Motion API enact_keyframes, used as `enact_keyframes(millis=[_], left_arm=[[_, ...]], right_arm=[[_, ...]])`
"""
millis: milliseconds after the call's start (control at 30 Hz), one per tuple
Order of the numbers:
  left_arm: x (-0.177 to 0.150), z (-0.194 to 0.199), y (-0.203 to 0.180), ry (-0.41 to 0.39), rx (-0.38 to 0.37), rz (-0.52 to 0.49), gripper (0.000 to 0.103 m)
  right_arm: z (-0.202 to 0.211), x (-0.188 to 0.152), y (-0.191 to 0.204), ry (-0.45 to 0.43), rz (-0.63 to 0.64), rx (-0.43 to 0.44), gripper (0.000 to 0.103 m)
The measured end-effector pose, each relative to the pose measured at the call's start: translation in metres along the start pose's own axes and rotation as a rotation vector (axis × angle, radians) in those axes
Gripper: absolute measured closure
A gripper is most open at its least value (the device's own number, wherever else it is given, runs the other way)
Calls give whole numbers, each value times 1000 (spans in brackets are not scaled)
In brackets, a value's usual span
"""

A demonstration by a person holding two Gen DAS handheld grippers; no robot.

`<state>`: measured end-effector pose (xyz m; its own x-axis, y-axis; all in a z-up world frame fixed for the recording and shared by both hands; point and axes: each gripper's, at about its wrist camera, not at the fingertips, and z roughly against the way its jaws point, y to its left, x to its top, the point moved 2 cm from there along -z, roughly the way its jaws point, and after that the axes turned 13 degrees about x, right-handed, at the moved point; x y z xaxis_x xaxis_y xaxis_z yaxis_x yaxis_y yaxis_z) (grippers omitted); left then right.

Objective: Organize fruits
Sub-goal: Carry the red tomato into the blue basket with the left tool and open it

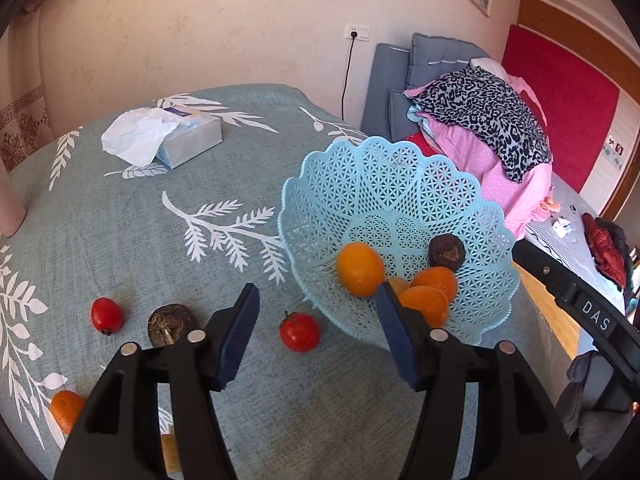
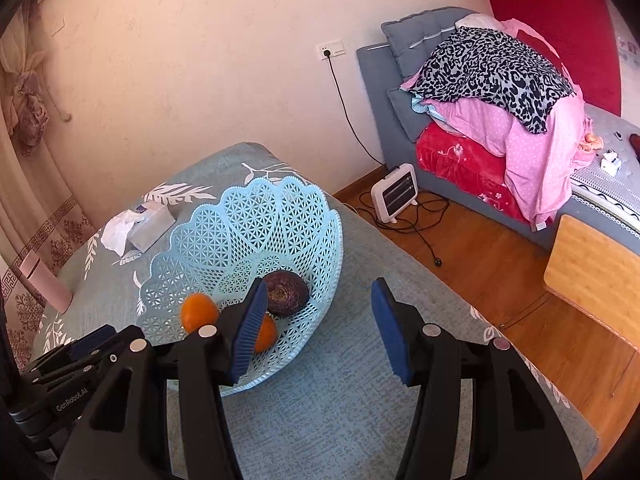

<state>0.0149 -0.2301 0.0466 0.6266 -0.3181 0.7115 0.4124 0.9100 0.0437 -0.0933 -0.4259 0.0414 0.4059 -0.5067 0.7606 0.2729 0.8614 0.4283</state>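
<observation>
Partly done: oranges [image 1: 360, 268] and a dark round fruit [image 1: 446, 253] already in the blue basket [image 1: 384, 184], two red fruits [image 1: 299, 331] plus a brown one [image 1: 170, 323] still on the cloth [image 1: 132, 216] at nine o'clock, both left gripper [image 1: 316, 316] and right gripper [image 2: 318, 320] wide open, empty.

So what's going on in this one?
A person with a claw in each hand is sorting fruit into a blue basket on a table. Both the left claw and right claw are open and empty. The basket already holds several oranges and a dark brown fruit. Two tomatoes, another brown fruit and an orange wait on the tablecloth.
</observation>
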Motion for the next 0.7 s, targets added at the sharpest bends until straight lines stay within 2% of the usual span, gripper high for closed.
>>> enact_keyframes(millis=[267,367,533,700], left_arm=[[-25,-5,49,61,60,52,40],[-24,-12,47,78,44,47,40],[-23,-25,21,81,28,-25,41],[-25,-45,6,128,10,-76,67]], right_arm=[[-15,-10,5,44,4,6,47],[-18,-13,8,54,12,11,47],[-15,-11,8,44,12,12,47],[-17,-11,6,51,2,17,47]])
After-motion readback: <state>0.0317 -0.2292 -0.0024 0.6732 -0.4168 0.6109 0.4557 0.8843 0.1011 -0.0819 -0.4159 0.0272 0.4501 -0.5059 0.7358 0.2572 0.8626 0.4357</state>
